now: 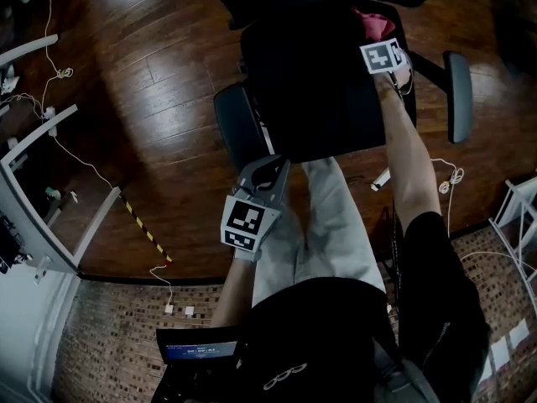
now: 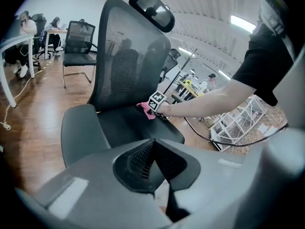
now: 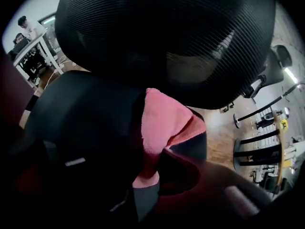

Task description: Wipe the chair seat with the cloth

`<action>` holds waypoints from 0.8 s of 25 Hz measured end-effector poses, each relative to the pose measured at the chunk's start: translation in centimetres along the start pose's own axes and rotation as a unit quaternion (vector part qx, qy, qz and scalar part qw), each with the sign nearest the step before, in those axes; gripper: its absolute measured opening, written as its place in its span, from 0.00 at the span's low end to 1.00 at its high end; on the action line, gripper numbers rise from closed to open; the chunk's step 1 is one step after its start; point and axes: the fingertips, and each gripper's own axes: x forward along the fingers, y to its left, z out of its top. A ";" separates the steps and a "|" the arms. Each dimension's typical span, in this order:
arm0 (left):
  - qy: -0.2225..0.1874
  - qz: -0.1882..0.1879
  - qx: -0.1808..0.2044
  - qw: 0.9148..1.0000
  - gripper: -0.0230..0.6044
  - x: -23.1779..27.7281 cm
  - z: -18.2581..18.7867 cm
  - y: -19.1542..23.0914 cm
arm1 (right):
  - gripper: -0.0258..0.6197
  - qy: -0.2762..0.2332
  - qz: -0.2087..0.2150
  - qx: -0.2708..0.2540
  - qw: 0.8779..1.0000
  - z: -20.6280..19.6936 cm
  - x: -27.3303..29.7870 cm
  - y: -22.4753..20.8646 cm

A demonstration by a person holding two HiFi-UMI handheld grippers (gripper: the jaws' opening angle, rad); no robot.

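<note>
The black office chair's seat (image 1: 315, 91) lies in front of me, its mesh back (image 2: 126, 56) upright behind it. A pink cloth (image 1: 369, 22) rests at the seat's back right, against the backrest. My right gripper (image 1: 379, 40) is shut on the pink cloth (image 3: 162, 120), pressing it onto the seat (image 3: 81, 113). From the left gripper view, the cloth (image 2: 145, 110) shows beside the right gripper's marker cube (image 2: 157, 100). My left gripper (image 1: 267, 173) hangs by the seat's front edge, jaws together and holding nothing (image 2: 153, 143).
Armrests stick out at the left (image 1: 237, 124) and right (image 1: 459, 95) of the chair. Cables (image 1: 80, 154) trail over the wood floor by a white desk frame (image 1: 33, 191). Another chair (image 2: 78, 44) and desks with seated people stand far left. A white wire rack (image 1: 520, 217) is at right.
</note>
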 end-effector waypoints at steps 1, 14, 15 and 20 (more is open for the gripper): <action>-0.001 -0.001 -0.001 1.000 0.02 -0.2 -0.2 0.1 | 0.15 0.000 0.012 -0.003 1.000 0.2 0.1 1.5; -0.004 -0.007 -0.010 1.000 0.02 -2.0 -2.3 0.5 | 0.15 -0.067 0.178 -0.090 0.978 7.1 -3.9 23.5; -0.005 -0.006 -0.011 1.000 0.02 -2.1 -2.3 0.5 | 0.15 -0.068 0.192 -0.084 0.975 7.3 -4.3 24.7; -0.005 -0.006 -0.011 1.000 0.02 -2.3 -2.7 0.5 | 0.15 -0.087 0.304 -0.051 0.947 8.4 -7.1 30.5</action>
